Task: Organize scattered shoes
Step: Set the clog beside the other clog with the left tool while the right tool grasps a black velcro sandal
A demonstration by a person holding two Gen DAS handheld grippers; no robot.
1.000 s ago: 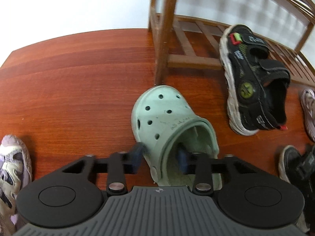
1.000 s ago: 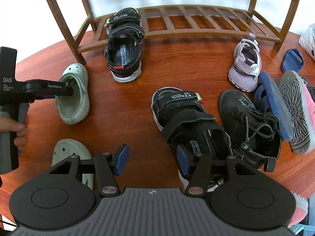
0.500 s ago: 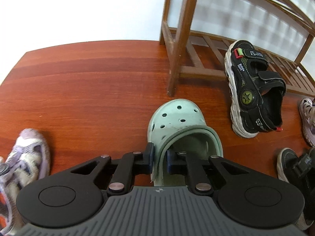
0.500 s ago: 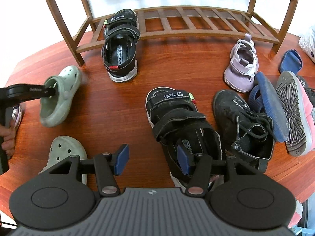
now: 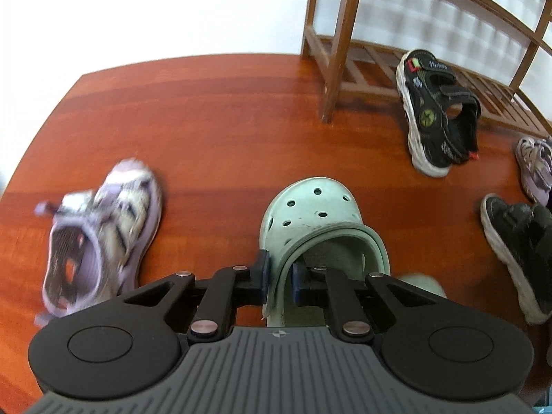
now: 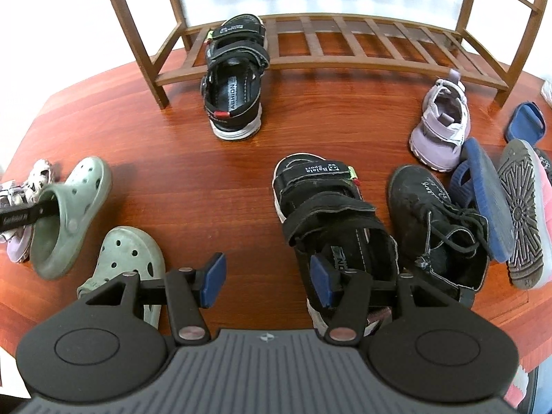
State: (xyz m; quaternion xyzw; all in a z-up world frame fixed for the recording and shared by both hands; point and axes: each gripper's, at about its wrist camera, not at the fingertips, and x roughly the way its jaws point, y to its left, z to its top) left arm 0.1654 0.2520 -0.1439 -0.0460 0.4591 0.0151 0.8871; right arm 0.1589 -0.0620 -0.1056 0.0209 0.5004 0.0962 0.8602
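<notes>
Your left gripper (image 5: 278, 277) was pinching the side wall of the green clog (image 5: 312, 217), one finger inside the opening and one outside, with the clog off the wooden floor (image 5: 207, 120) near the lilac sandal (image 5: 103, 227). Your right gripper (image 6: 265, 276) was spread wide and gripped nothing, one finger over the black sandal (image 6: 327, 214); a second green clog (image 6: 131, 258) lay beside its other finger.
</notes>
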